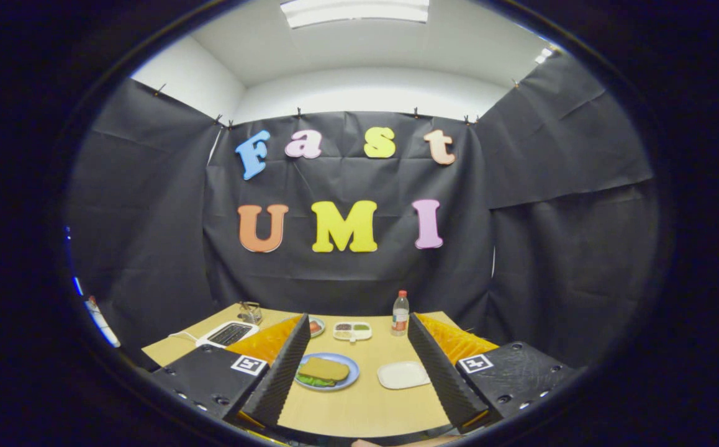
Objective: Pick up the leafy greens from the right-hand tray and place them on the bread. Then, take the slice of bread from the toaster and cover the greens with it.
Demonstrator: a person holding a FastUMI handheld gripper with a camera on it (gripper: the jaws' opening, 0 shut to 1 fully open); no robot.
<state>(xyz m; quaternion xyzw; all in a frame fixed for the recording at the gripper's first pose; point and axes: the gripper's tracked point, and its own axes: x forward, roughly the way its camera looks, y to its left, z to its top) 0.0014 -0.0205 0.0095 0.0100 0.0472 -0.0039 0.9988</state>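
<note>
A blue plate [348, 374] lies on the wooden table between my fingers, closer to the left one. On it sits a slice of bread [324, 368] with leafy greens [313, 380] showing under its near edge. A bare white tray [402, 375] rests to the right of the plate. The toaster [228, 334] lies flat at the far left of the table, behind the left finger. My gripper [354, 385] is open, held back above the table's near side, with nothing between its fingers.
A divided white dish [352, 331] with dark and green fillings stands beyond the plate. A small plate [316, 326] with something red peeks out beside the left finger. A water bottle [400, 313] stands at the back right, a wire holder [249, 311] at the back left.
</note>
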